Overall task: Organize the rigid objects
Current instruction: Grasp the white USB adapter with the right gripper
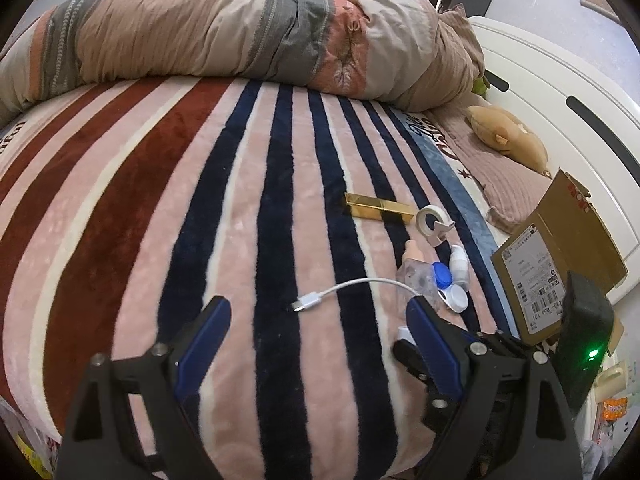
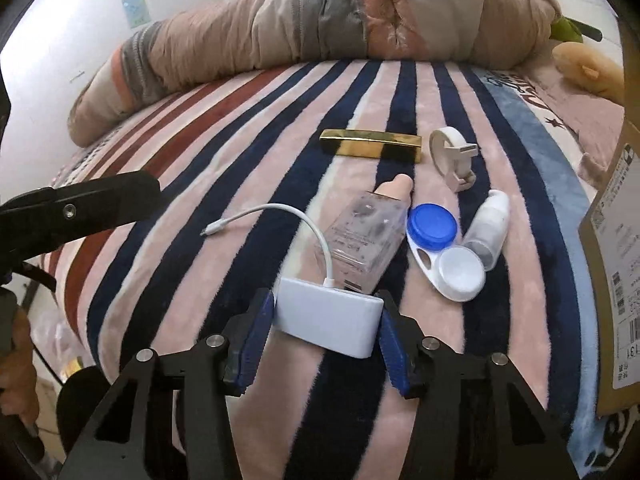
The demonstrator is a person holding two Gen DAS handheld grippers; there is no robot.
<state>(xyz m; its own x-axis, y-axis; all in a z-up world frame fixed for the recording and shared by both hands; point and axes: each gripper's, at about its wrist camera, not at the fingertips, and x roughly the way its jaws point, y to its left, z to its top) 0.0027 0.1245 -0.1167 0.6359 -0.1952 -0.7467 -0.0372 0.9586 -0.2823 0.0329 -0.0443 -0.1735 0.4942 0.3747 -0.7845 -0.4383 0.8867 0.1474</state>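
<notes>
On the striped blanket [image 2: 240,184] lie a white USB hub [image 2: 330,324] with a white cable [image 2: 280,212], a clear bottle with a beige cap [image 2: 368,232], a blue and white contact lens case [image 2: 444,248], a small white bottle [image 2: 490,228], a tape dispenser [image 2: 452,156] and a gold box [image 2: 372,146]. My right gripper [image 2: 326,334] has its blue pads against both ends of the hub. My left gripper [image 1: 316,332] is open and empty above the blanket, left of the cable plug [image 1: 304,304]. The gold box [image 1: 378,208] and lens case [image 1: 446,284] also show there.
An open cardboard box [image 1: 560,256] stands at the right of the objects, also at the right wrist view's edge [image 2: 616,260]. A rolled duvet [image 1: 240,36] lies across the far side. A plush toy [image 1: 508,136] lies by the white headboard [image 1: 560,80].
</notes>
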